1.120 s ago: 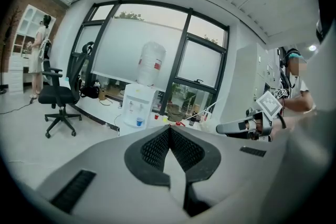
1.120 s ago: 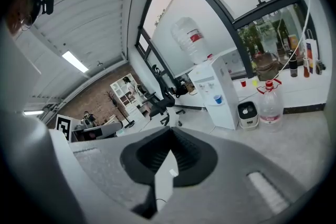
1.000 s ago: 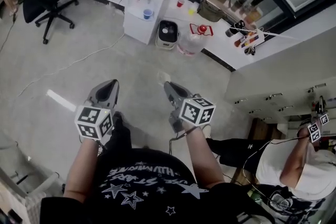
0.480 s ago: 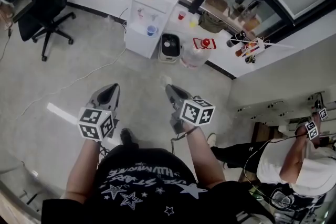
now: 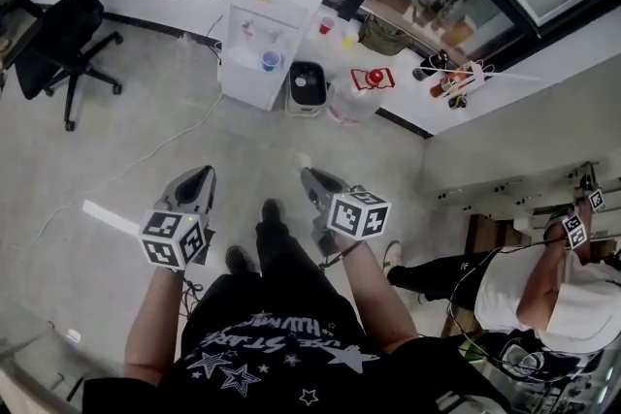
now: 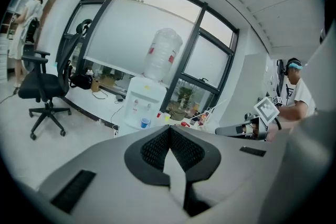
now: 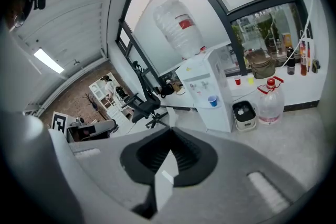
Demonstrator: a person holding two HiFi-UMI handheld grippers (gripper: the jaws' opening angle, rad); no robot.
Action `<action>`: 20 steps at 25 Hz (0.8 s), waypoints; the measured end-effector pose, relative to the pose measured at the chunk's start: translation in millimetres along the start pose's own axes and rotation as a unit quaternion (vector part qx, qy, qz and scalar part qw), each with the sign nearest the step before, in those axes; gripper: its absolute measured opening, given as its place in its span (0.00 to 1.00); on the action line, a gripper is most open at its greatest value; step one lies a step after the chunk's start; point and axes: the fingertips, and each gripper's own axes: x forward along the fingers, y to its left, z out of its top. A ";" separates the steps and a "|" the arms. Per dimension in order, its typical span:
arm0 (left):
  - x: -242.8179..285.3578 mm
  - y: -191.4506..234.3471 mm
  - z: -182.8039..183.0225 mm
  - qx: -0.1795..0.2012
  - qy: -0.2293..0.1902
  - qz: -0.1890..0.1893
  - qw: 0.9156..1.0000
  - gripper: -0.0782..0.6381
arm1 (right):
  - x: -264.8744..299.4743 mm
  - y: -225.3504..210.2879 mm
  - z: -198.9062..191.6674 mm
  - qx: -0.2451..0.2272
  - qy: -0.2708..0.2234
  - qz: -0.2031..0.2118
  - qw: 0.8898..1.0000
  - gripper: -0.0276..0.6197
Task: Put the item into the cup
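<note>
Left gripper (image 5: 199,179) and right gripper (image 5: 310,177) jaws were together, empty; a careless step could have snagged the cable (image 5: 136,162) on the floor (image 5: 87,136).

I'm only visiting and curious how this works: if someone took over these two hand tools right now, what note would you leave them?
Left gripper: jaws shut, empty.
Right gripper: jaws shut, empty.
Both are held out over the floor, away from the cups.
A blue cup sits on the water dispenser ahead; a red cup stands beside it. Which item is meant cannot be told.
Done: nothing. Left: pick up the item, put it into the cup.
</note>
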 end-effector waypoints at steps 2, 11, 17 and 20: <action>10.2 5.0 1.8 0.007 0.008 -0.001 1.000 0.12 | 12.3 -9.8 3.2 0.003 0.008 0.004 1.000 0.04; 84.5 31.0 25.6 0.007 0.032 0.017 0.999 0.12 | 81.6 -65.0 57.9 0.010 0.026 0.025 0.999 0.04; 151.8 35.3 42.7 0.007 0.048 0.016 0.999 0.12 | 123.6 -105.6 92.0 0.010 0.037 0.034 0.999 0.04; 181.0 33.9 55.4 0.016 0.050 0.016 0.999 0.12 | 142.2 -124.2 103.2 0.018 0.039 0.036 0.998 0.04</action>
